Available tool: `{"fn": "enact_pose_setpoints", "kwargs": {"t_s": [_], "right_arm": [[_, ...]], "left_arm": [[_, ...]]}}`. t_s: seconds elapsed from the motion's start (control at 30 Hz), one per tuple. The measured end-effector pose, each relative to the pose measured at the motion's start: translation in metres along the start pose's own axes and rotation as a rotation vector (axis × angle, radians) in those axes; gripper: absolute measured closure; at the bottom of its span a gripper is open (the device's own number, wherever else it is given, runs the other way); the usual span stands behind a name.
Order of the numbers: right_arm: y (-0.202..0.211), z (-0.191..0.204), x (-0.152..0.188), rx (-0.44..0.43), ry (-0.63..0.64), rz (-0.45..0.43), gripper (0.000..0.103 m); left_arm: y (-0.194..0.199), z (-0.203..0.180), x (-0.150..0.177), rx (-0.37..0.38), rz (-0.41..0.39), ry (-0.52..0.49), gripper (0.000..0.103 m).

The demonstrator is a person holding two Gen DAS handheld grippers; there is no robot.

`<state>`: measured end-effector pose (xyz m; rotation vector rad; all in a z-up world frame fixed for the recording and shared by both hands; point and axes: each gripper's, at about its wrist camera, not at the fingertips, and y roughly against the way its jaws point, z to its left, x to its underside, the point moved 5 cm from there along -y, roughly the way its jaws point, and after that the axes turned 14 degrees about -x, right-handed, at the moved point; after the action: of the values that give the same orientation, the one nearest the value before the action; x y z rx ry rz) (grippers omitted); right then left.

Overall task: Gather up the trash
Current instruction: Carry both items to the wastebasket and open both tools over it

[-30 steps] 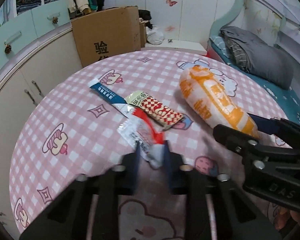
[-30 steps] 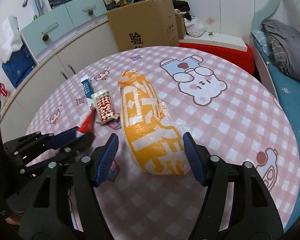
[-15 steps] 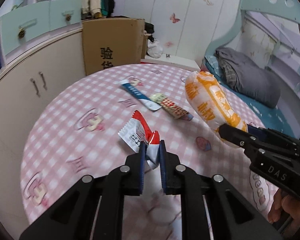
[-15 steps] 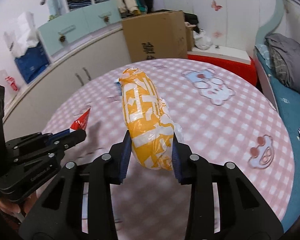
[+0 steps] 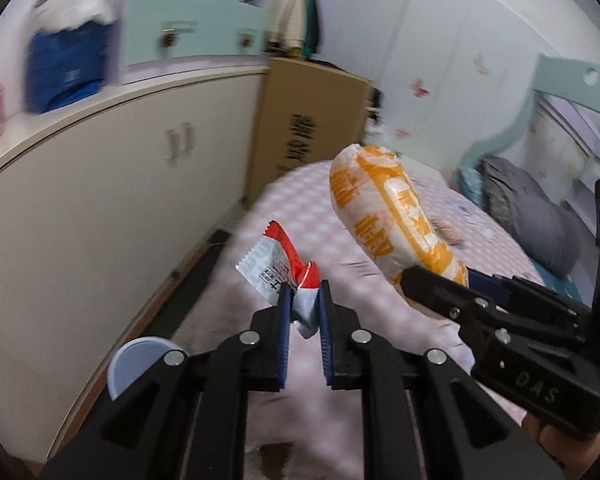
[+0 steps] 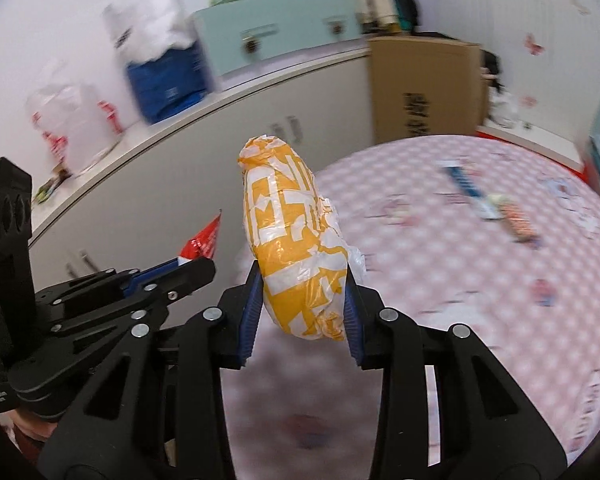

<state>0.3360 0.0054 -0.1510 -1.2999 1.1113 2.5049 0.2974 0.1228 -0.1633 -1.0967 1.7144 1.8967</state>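
Left claw (image 5: 303, 300) is clamped on a small red-and-white wrapper (image 5: 278, 266), pads pinching its crumpled lower end so the rest fans up toward 11 o'clock, clear of the pink checked tabletop (image 5: 340, 216). Right claw (image 6: 302, 308) is clamped on a plump orange-and-white bag (image 6: 290, 236), pads pressing its lower flanks, the knotted end sticking up toward 12 o'clock and the whole thing hanging above the tabletop. From my left-wrist view the right claw comes in at 3 o'clock with the bag slanting toward 12; from my right-wrist view the left claw sits at 9 o'clock, with only the red tip of the wrapper showing past its fingers.

On the tabletop, at about 2 o'clock in the right-wrist view, lie a blue-and-white wrapper (image 6: 466, 186) and, just beside it, a red patterned wrapper (image 6: 518, 218) (both blurred, so I can't read more). A cardboard box (image 5: 308, 120) stands beyond the tabletop against the cream cabinets (image 5: 112, 184). A pale round lid or rim (image 5: 134, 362) shows at 8 o'clock beside my left claw; I cannot tell what it belongs to.
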Motion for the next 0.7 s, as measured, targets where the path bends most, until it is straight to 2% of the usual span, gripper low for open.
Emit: {"fn": "enact_pose_setpoints", "kwargs": {"t_s": [0.23,0.33,0.47,0.7], "right_arm": [[-0.084,0.088,0.018,-0.119,0.053,0.062,0.067],[-0.116,0.110,0.031,-0.140,0.068,0.098,0.067],[-0.160,0.119,0.047,-0.155,0.043,0.147,0.067],[-0.221,0.115,0.069,-0.168,-0.007,0.207,0.064]], "left_arm": [[-0.010,0.108,0.027,-0.141,0.031,0.128,0.090],[-0.023,0.151,0.042,-0.205,0.063,0.176,0.090],[-0.046,0.201,0.065,-0.275,0.119,0.233,0.090],[-0.086,0.244,0.088,-0.328,0.192,0.276,0.090]]}}
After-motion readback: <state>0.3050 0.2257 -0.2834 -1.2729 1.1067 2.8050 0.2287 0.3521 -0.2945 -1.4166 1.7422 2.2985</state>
